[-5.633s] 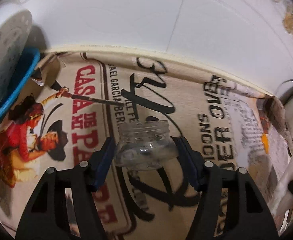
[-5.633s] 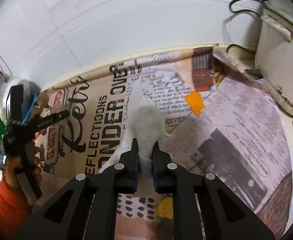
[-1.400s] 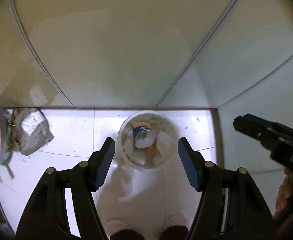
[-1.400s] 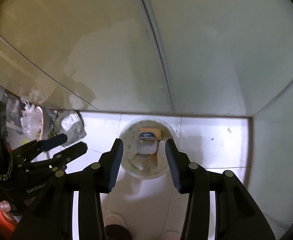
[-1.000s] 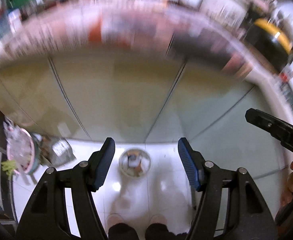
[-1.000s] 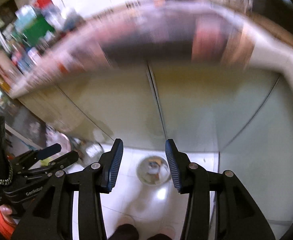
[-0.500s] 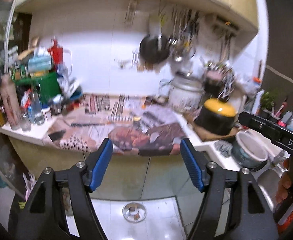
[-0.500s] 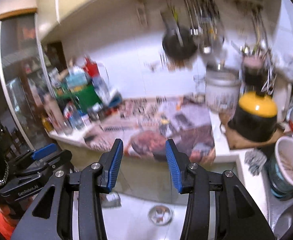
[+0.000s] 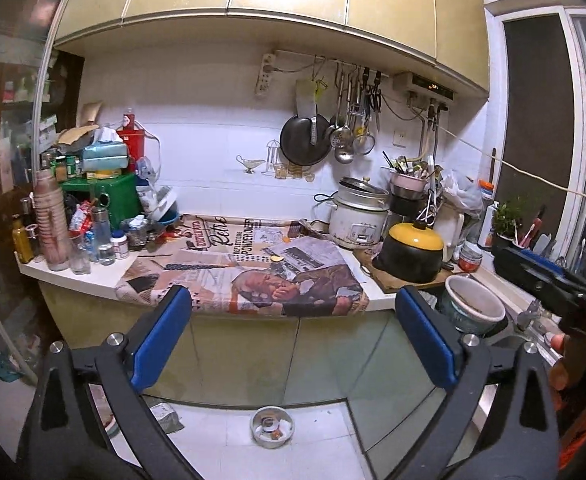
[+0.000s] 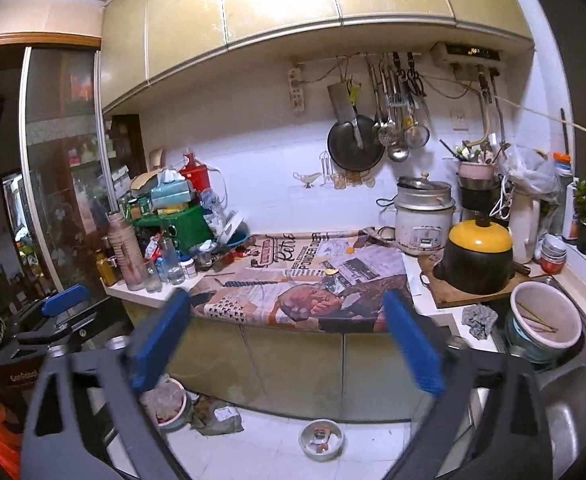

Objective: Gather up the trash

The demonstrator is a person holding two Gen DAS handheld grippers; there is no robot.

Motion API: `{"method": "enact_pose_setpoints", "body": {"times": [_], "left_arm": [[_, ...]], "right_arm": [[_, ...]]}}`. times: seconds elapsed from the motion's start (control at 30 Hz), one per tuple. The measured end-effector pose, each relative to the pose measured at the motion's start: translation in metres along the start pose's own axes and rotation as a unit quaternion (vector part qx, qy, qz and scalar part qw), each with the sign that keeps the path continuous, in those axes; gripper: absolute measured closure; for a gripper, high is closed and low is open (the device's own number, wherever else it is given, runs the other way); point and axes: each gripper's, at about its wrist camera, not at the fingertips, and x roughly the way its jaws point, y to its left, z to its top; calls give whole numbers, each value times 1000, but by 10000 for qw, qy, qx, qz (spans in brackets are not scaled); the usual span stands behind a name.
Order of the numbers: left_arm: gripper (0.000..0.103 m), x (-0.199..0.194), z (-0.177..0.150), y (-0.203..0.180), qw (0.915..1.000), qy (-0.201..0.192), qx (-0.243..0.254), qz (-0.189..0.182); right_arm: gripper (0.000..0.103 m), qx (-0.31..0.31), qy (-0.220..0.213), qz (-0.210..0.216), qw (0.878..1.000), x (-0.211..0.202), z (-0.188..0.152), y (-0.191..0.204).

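Observation:
A small round trash bin [image 9: 273,432] with scraps in it stands on the white floor tiles in front of the cabinets, and the right wrist view shows the same trash bin [image 10: 321,444]. Above it is the newspaper-covered counter [image 9: 253,276], where a small yellow scrap [image 9: 277,258] lies. My left gripper [image 9: 293,300] faces the counter from a distance; its jaws are opening wide with nothing between them. My right gripper [image 10: 287,300] is also opening, blurred, and holds nothing. Each gripper shows at the edge of the other's view.
Bottles and jars [image 9: 73,240] crowd the counter's left end. A rice cooker [image 9: 357,220] and a black pot with a yellow lid [image 9: 411,256] stand at the right. A bucket [image 10: 545,320] sits by the steel sink [image 10: 565,400]. A bowl [image 10: 169,400] and a crumpled bag lie on the floor.
Both grippers have risen from just above the floor bin and tilted up to face the counter. Their jaws have spread much wider. The jar and the tissue held earlier are gone.

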Motion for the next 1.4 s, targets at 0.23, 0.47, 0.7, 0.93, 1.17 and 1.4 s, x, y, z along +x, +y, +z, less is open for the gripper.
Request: {"method": "enact_pose_setpoints", "body": {"times": [0.23,0.47,0.7,0.93,1.17,1.4], "left_arm": [[1,-21,-8,8,10000,-7,42,19],[1,-29,-11,10,9999,-52,89,-17],[1,-27,-14,10,9999,-24,110,-81],[1,-27,-14,14,9998,-32,120,-152],[1,-26,-15,15,9997,-24,137,-203],[1,-27,-15,17,9997,-34,125,-227]], "right_arm": [[1,-144,-14,-57,9999,-13,-7,17],[1,-133,88,-91,9998,-17,-13,21],[1,-145,150,-102,9997,-18,-15,21],[1,-141,210,-78,9996,-18,-15,21],[1,-120,268,-64,9995,-18,-17,21],[1,-81,328,-78,9994,-16,-16,18]]}}
